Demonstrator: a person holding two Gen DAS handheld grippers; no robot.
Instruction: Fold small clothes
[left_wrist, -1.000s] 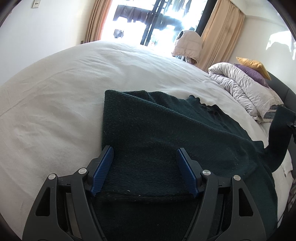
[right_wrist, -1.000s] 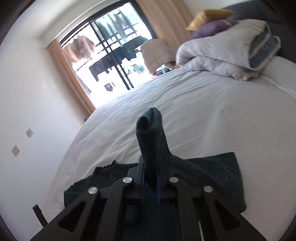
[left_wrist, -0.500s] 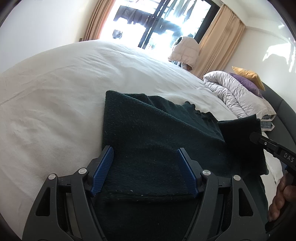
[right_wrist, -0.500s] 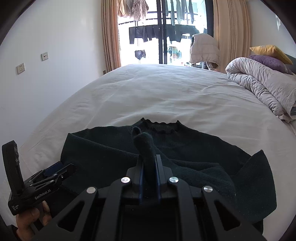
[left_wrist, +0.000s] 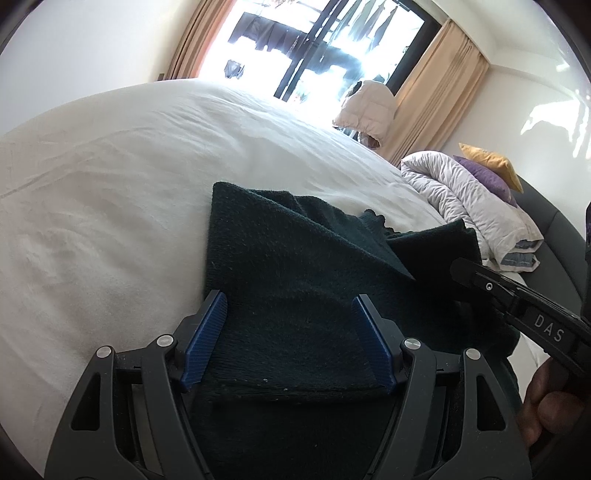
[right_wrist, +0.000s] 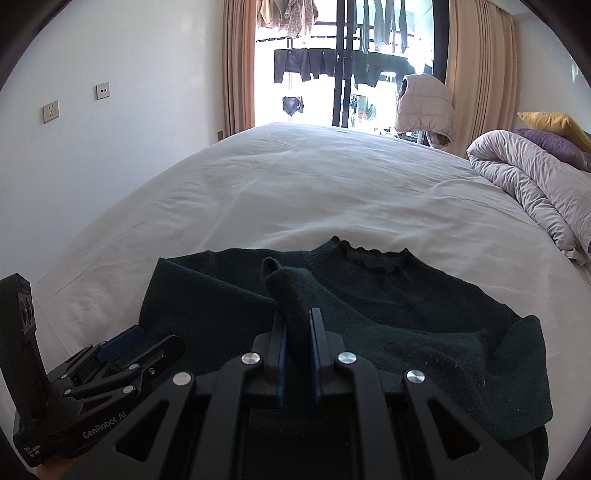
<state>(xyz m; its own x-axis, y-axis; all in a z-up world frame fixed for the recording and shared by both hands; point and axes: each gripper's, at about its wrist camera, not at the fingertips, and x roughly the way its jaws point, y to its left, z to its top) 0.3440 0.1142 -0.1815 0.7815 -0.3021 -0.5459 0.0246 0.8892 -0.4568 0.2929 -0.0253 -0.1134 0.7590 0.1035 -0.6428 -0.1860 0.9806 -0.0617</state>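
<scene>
"GenRobot.AI" printed on left gripper (right_wrist: 122, 347), lower left; "DAS" on right gripper (left_wrist: 461, 269). One dark green sweater (right_wrist: 369, 295) on one white bed (right_wrist: 295, 192). Left fingers spread apart, seemingly over sweater's edge; right clamped on its sleeve.

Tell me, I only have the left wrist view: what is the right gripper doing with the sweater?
Observer: The right gripper is shut on a bunched sleeve of the dark green sweater.
Operator: Is the neckline visible?
Observer: Yes, the whole scalloped collar lies flat on the white bed.
Operator: And the other side?
Observer: The sweater's right edge is folded inward, forming a doubled layer.
</scene>
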